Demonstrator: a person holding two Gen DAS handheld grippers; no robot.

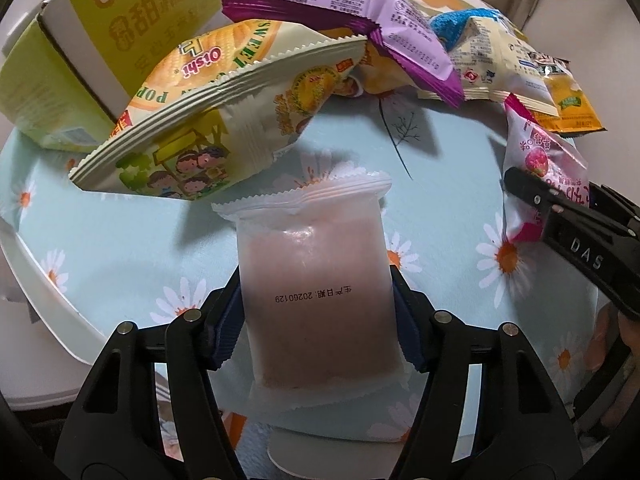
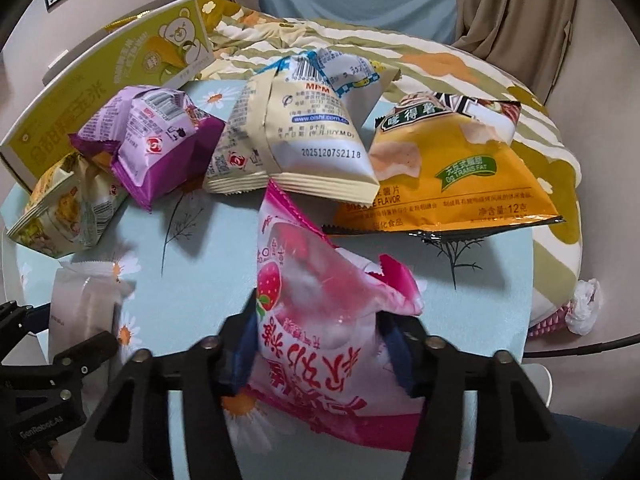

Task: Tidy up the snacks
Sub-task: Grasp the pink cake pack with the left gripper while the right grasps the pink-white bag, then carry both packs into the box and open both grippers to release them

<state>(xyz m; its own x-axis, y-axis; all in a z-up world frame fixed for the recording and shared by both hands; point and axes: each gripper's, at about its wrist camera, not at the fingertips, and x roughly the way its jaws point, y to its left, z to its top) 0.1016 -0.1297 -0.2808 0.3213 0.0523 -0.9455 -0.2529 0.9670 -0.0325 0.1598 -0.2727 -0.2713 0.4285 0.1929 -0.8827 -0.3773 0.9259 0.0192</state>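
Observation:
My left gripper (image 1: pixel 316 320) is shut on a frosted white packet with a pinkish-brown cake (image 1: pixel 316 300) and holds it above the daisy tablecloth (image 1: pixel 120 240). The packet also shows in the right wrist view (image 2: pixel 80 308). My right gripper (image 2: pixel 316 344) is shut on a pink strawberry snack bag (image 2: pixel 320 300), which shows at the right of the left wrist view (image 1: pixel 540 172). Behind lie a yellow Oishi popcorn bag (image 1: pixel 208 120), a purple bag (image 2: pixel 160 140), a cream Oishi bag (image 2: pixel 296 136) and an orange chip bag (image 2: pixel 448 176).
A yellow-green carton (image 1: pixel 100 32) stands at the back left of the round table. A white table rim (image 1: pixel 40 280) runs along the left. A quilted bed (image 2: pixel 400 48) lies behind the table, with curtains (image 2: pixel 512 8) beyond. A crumpled white tissue (image 2: pixel 584 304) sits at the right.

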